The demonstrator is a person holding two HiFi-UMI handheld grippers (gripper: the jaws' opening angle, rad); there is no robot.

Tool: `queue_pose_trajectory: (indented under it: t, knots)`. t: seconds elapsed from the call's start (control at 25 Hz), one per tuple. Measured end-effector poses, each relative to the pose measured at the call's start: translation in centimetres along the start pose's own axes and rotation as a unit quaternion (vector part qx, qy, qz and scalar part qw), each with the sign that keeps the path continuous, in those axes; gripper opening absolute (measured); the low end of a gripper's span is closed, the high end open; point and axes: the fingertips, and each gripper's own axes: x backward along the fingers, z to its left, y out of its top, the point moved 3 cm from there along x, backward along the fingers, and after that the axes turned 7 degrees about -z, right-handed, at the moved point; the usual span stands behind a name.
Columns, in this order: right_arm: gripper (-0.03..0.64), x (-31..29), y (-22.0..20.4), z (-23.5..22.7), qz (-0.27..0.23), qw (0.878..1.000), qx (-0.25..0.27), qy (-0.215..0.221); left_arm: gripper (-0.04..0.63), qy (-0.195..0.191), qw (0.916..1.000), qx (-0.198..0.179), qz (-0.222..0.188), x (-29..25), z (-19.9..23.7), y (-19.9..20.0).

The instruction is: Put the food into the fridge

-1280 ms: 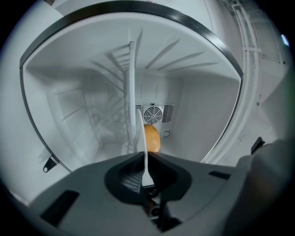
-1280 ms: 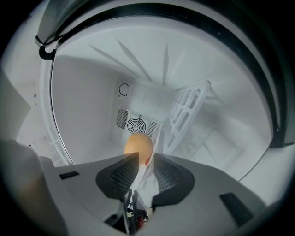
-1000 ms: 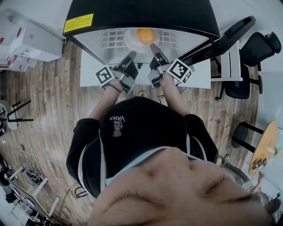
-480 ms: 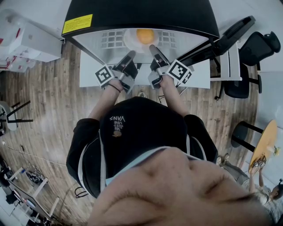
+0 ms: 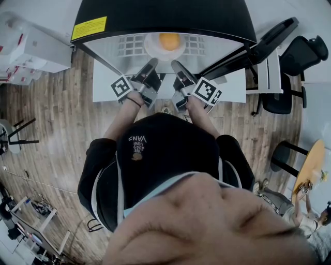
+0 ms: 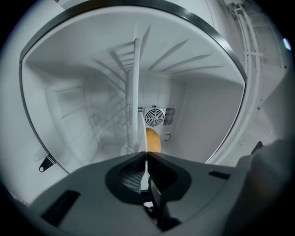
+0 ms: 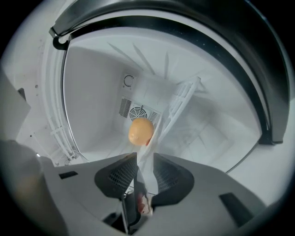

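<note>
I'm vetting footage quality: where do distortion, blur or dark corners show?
Head view: fisheye curves the fridge, the plate looks washed out, the bottom is blurred. Left gripper view: black corners, soft shadows fan across the white inside. Right gripper view: black corners too; the orange food is slightly soft, without glare.

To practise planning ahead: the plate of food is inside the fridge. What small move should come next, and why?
Probably open the left gripper to release the plate. The plate seems to rest inside the fridge; the right gripper's jaws have just opened, then eased in slightly, and stand apart around its rim, while the left jaws are shut on it.
</note>
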Motion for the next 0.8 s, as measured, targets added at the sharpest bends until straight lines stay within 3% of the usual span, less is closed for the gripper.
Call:
queue_pose_trajectory:
  t: [0.2,0.8]
  knots:
    - [0.04,0.04,-0.62,0.42,0.003,1.0,0.002,0.008,0.025,0.001,1.0,-0.002,-0.002,-0.1,0.02,0.16]
    - [0.015,-0.79,0.16,0.12,-0.003,1.0,0.007,0.009,0.025,-0.002,1.0,-0.007,-0.003,-0.29,0.22,0.34]
